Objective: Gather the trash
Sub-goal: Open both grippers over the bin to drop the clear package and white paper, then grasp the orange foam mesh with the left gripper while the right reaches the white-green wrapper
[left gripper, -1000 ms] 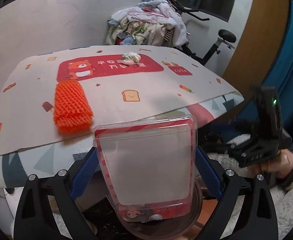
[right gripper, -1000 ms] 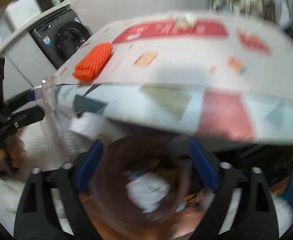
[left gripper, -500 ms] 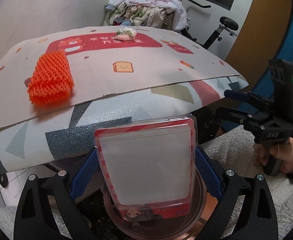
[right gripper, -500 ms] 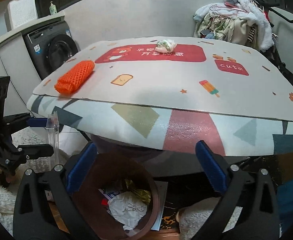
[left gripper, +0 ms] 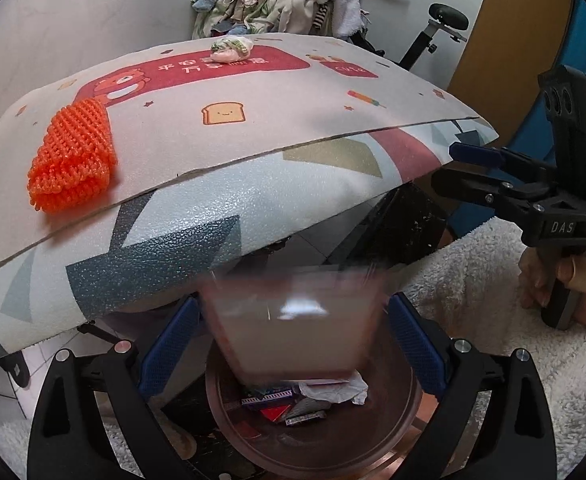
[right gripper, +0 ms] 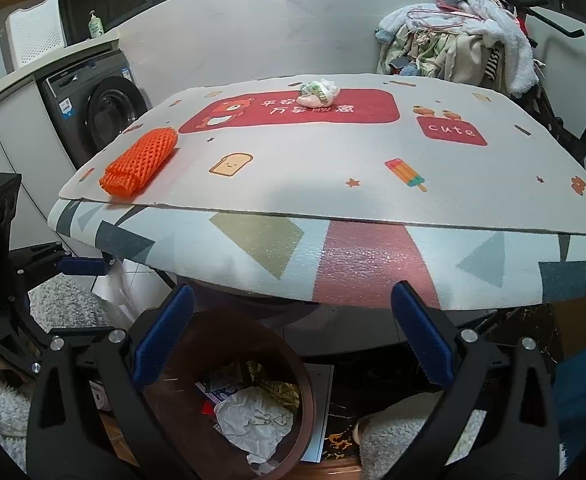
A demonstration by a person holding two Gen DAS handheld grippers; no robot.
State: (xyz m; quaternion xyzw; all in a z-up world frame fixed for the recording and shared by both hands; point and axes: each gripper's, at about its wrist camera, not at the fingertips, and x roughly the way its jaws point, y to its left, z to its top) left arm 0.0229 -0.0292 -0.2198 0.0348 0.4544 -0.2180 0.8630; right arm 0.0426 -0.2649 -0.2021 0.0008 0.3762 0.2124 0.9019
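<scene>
The left hand-held gripper (left gripper: pixel 293 336) is seen with its blue fingers (left gripper: pixel 169 344) spread wide above the brown bin (left gripper: pixel 313 432). Between them a clear plastic package (left gripper: pixel 293 320) with red edging is caught as a blur over the bin's mouth — no contact with either finger can be made out. Crumpled paper (left gripper: pixel 333 390) and wrappers are seen lying inside the bin.

The right hand-held gripper (right gripper: pixel 293 336) is likewise held wide open, and nothing is gripped by it; the bin (right gripper: pixel 293 364) is seen at its 7 o'clock, below the bench edge.

On the bench (right gripper: pixel 313 184), covered by a printed mat, an orange foam net (right gripper: pixel 141 162) is found near the front edge at 10 o'clock in the right view, and a small crumpled wad (right gripper: pixel 319 92) is found further back at 12 o'clock — well apart from the net. A heap of clothes (right gripper: pixel 457 44) is seen behind the bench at 1 o'clock, and a washing machine (right gripper: pixel 97 104) at 10 o'clock.
</scene>
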